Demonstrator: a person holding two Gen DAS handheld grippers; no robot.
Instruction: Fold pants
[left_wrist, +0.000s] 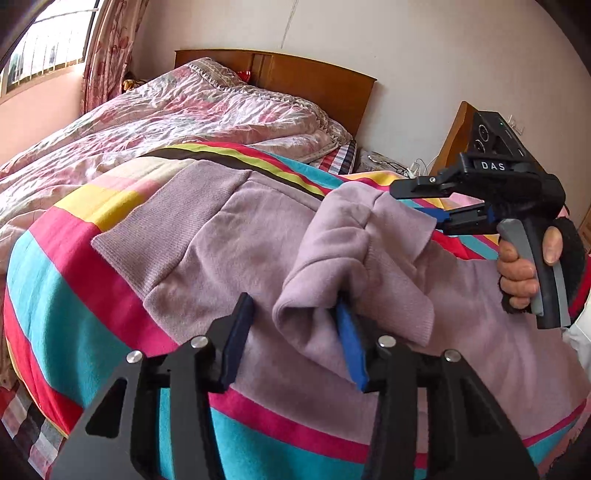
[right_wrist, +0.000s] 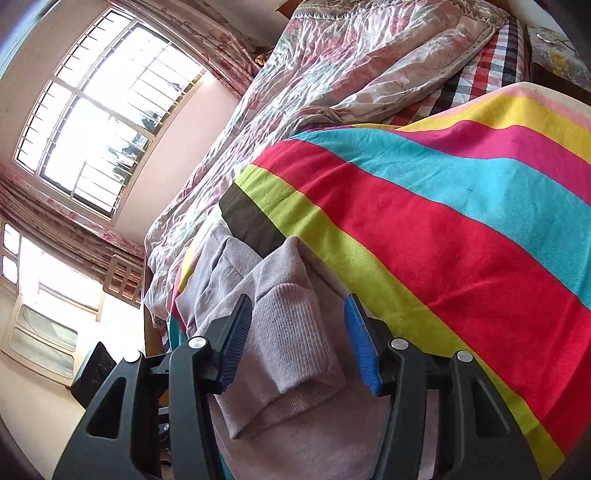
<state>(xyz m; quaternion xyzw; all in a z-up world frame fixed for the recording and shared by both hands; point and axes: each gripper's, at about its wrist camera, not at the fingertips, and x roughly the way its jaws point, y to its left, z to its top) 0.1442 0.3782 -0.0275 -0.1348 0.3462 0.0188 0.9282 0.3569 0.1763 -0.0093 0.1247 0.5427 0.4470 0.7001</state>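
Observation:
Lilac fleece pants (left_wrist: 229, 251) lie on a striped blanket (left_wrist: 66, 280) on the bed, with the ribbed waistband at the left. The leg ends with ribbed cuffs (left_wrist: 354, 258) are folded back over the body of the pants. My left gripper (left_wrist: 295, 332) is open, its right pad at the near cuff's edge. My right gripper (left_wrist: 417, 199) is open beside the far cuff. In the right wrist view the right gripper (right_wrist: 295, 339) is open with a ribbed cuff (right_wrist: 291, 332) lying between its jaws.
A crumpled floral quilt (left_wrist: 166, 110) covers the far half of the bed below a wooden headboard (left_wrist: 314, 81). A window (right_wrist: 96, 110) with pink curtains is on the left wall. A wooden nightstand (left_wrist: 458, 133) with cables stands to the right.

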